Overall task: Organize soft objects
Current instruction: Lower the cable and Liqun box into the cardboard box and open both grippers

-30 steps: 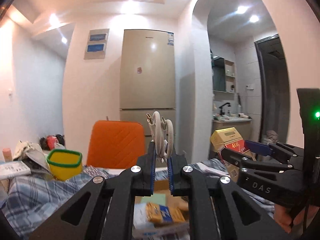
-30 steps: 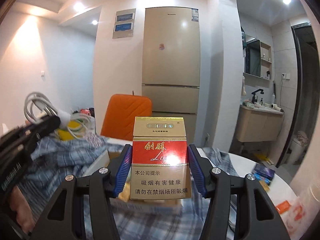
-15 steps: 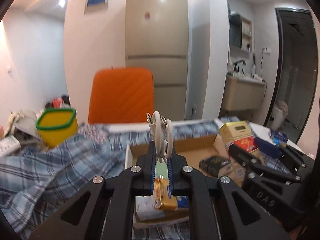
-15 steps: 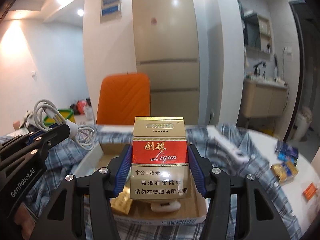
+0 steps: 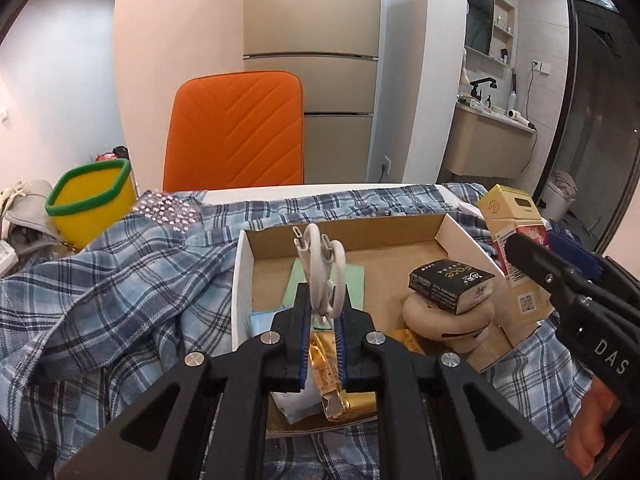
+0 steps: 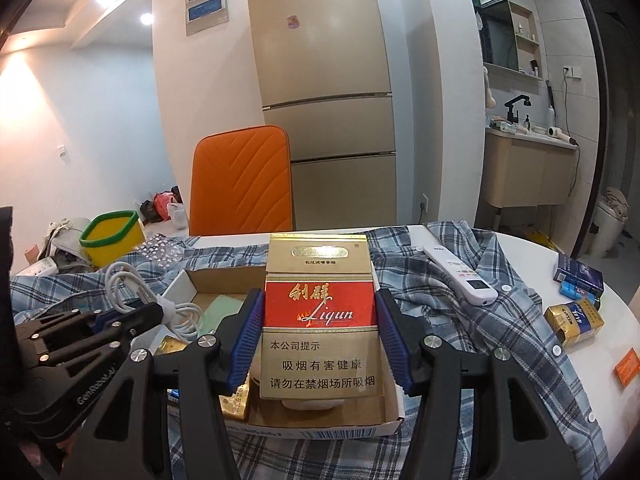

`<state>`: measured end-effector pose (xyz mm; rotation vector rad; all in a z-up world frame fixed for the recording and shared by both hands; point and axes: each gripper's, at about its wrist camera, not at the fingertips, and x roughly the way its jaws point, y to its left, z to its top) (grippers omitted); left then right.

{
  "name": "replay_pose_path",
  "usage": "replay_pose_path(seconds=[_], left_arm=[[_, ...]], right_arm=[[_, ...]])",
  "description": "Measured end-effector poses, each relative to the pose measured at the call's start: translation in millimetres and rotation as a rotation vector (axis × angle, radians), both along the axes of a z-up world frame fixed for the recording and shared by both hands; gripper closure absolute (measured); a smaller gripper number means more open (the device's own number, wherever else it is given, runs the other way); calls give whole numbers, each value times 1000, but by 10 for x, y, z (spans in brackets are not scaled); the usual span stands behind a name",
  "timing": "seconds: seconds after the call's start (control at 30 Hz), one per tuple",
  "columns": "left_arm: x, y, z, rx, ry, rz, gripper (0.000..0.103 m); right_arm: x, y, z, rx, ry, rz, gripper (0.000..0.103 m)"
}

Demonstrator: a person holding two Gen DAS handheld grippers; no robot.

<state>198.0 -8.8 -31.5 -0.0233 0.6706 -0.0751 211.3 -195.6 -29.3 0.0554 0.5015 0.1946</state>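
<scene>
Cardboard box with black packet atop beige ring.

My left claw is pinched nearly shut on a coiled white cable, tilted downward over the near left part of the box. My right claw clamps a red and gold pack by its sides, upright, over the near right part of the box. My hand grips the right claw's handle, right of the box.
</scene>
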Motion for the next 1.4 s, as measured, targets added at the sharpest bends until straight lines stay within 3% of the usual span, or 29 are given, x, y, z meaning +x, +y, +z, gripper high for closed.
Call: replay_pose_path(seconds=[0.13, 0.23, 0.3, 0.43, 0.5, 0.53, 0.6, 0.67, 0.73, 0.97, 1.27, 1.33, 1.4], left_arm=[[21, 14, -4, -4, 2, -21, 93], [3, -35, -9, 2, 5, -57, 83], [-33, -63, 9, 14, -16, -60, 58], [-98, -20, 79, -10, -58, -61, 43], [-149, 41, 121, -41, -76, -49, 29], [-195, 70, 153, -50, -104, -41, 26], [-323, 86, 256, -26, -196, -14, 8], [-445, 90, 343, -23, -288, -10, 0], [-525, 128, 400, -45, -339, 0, 0], [-533, 228, 406, -96, -352, 31, 0], [-550, 147, 344, -42, -363, 19, 0], [-563, 147, 354, -41, -370, 20, 0], [-566, 139, 353, -39, -371, 20, 0]], right_arm=[[12, -4, -17, 2, 9, 6, 45], [25, -8, -33, 1, 17, 6, 45], [38, 2, -44, -5, 23, 10, 45], [55, -5, -50, -5, 32, 10, 45], [65, -19, -55, -1, 36, 9, 45], [68, -24, -56, 2, 38, 9, 45], [67, -20, -52, 4, 40, 15, 45], [49, 15, -45, -2, 36, 32, 45], [26, 63, -41, -9, 32, 51, 45], [48, 305, -110, -52, 45, 118, 45], [157, 457, -176, -84, 71, 143, 45], [175, 438, -188, -69, 85, 144, 27], [168, 396, -175, -51, 78, 138, 21]])
